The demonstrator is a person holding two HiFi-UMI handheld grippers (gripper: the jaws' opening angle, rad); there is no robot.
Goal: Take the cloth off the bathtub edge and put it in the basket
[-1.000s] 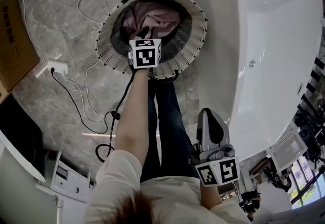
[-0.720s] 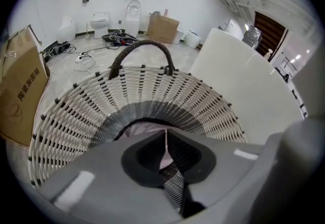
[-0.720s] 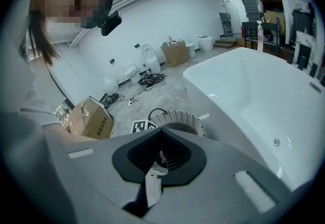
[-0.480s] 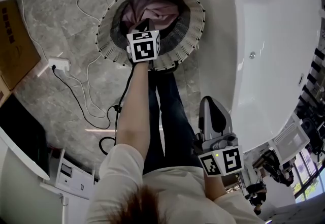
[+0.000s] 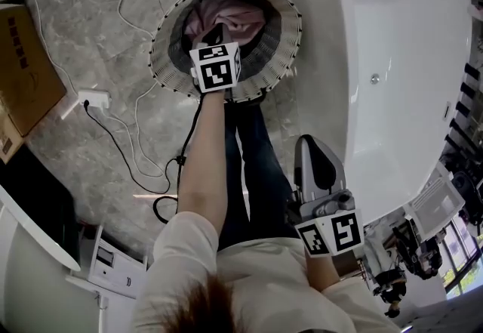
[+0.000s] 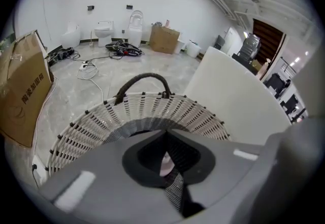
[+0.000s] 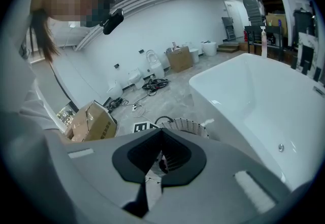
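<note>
- Shut and empty: the left gripper (image 6: pixel 165 139), jaws pressed flat together on nothing, poised over the near rim of the round white woven basket with dark trim and a dark handle (image 5: pixel 283 60).
- Likewise shut and empty: the right gripper (image 7: pixel 161 135), kept close to the body, beside the outer wall of the glossy white bathtub (image 5: pixel 392 44), well apart from the basket.
- Possible trouble: catching a loose fold of the crumpled pink cloth (image 5: pixel 230 16) on the closed tips while drawing the left gripper away, and so dragging it back over the rim. No such catch visible, yet worth watching with the tips so near the fabric.
- Also possible: nudging or tipping the basket, through passing the left gripper or forearm too low across the near rim, or through tugging the black cable (image 5: pixel 179 164) hanging beside that forearm.
- Place of the cloth: inside the basket, heaped toward its far rim, just beyond and below the left gripper's tips and apparently apart from them; far from the right gripper. None visible on the bathtub edge, so probably nothing left but to withdraw cleanly.
- Further out, on the grey marbled floor (image 5: pixel 75 7): a white power strip (image 5: pixel 89 101) with trailing cords near the basket's left side, and a brown cardboard box (image 5: pixel 26 67) beyond it.
</note>
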